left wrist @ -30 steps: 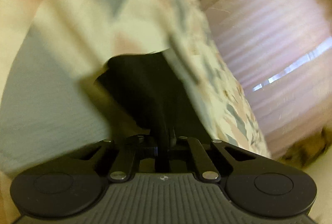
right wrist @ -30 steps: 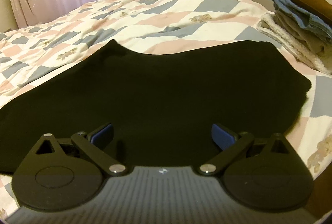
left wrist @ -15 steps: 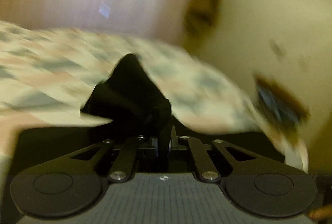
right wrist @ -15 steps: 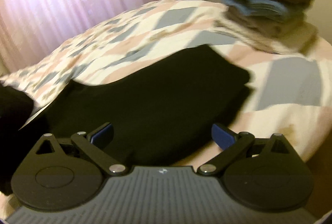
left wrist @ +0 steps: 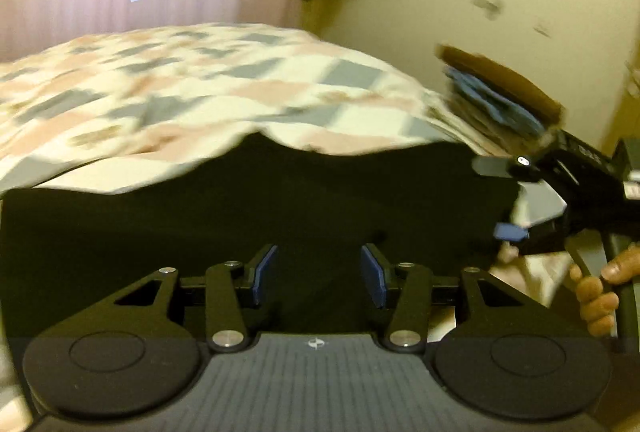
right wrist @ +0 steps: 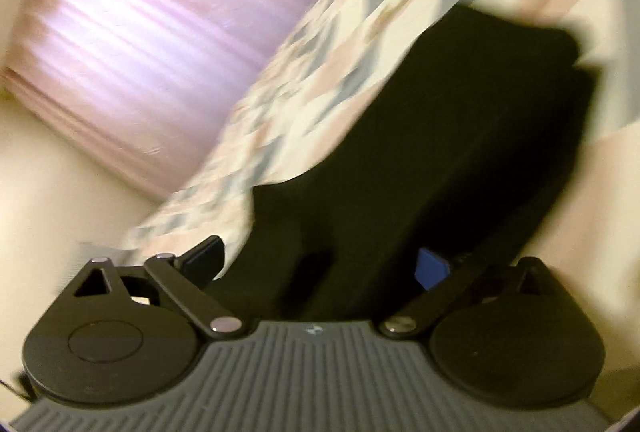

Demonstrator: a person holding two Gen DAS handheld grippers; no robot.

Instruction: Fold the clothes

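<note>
Two grippers are seen over a black garment (left wrist: 256,216) that is spread flat on a checked bedspread (left wrist: 224,92). The left gripper (left wrist: 319,274) is opening, its blue pads apart, with nothing pinched between them. The right gripper (right wrist: 320,266) is spread wide and closing slightly, with only flat cloth seen beyond it, ungripped. A stack of folded clothes (left wrist: 500,100) is seen at the bed's far right.

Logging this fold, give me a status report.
Left gripper opening, nothing between pads. Right gripper wide, closing slightly, empty. Black garment flat on bed. Nothing in the way.
</note>
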